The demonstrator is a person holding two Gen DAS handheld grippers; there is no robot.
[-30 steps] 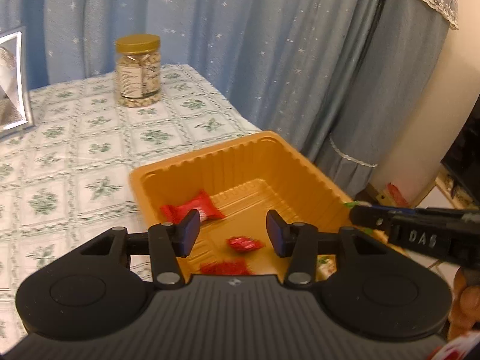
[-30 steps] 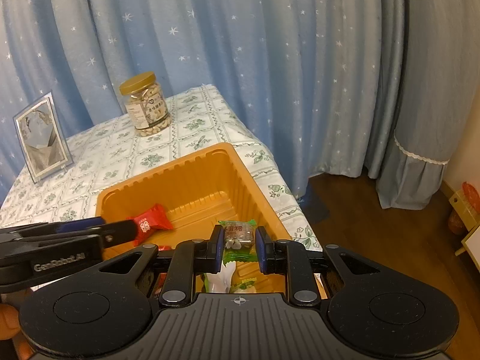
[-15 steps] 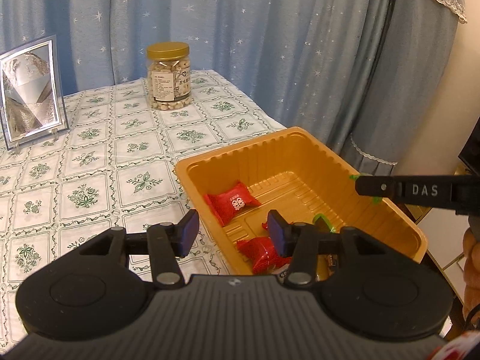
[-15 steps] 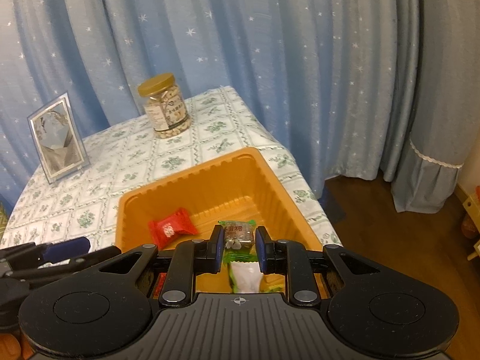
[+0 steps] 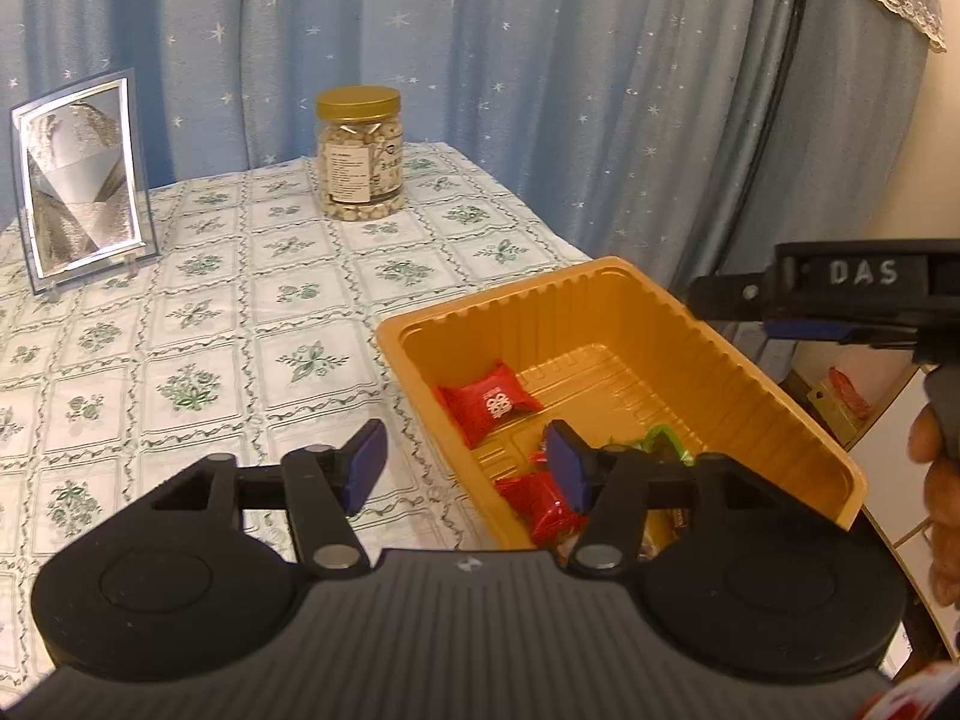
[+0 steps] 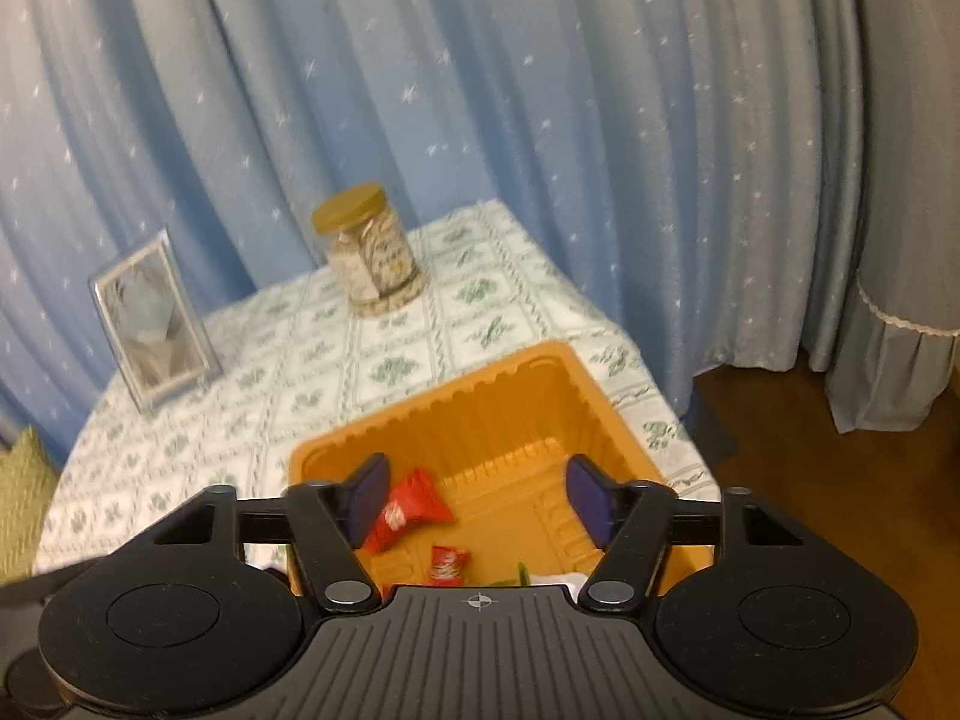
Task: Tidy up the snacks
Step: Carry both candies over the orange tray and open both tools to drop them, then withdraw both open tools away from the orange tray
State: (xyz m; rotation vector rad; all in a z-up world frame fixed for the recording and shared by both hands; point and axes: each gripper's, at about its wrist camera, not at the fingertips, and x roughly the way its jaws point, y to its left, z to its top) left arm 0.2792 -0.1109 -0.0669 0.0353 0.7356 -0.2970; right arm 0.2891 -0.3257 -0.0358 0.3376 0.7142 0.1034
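An orange tray (image 5: 606,300) sits at the near right corner of the table. In it lie a red packet (image 5: 489,402), a second red packet (image 5: 543,504) and a green packet (image 5: 666,441), half hidden behind my left finger. My left gripper (image 5: 465,459) hovers over the tray's near left rim, its jaws opening, nothing between them. My right gripper (image 6: 478,495) is above the tray (image 6: 480,408), its jaws opening and empty. Below it lie the red packets (image 6: 402,510) and a sliver of the green packet (image 6: 522,573). In the left wrist view the right gripper (image 5: 720,300) reaches in over the tray's right rim.
A gold-lidded jar (image 5: 359,156) of snacks stands at the table's back. A photo frame (image 5: 81,180) stands at the back left. The flowered tablecloth (image 5: 180,360) drops off just right of the tray; blue curtains hang behind. A person's hand (image 5: 936,480) holds the right gripper.
My right gripper has opened and let go of the green packet, which now lies in the tray. My left gripper's jaws have widened. Both views have pulled back from the tray.
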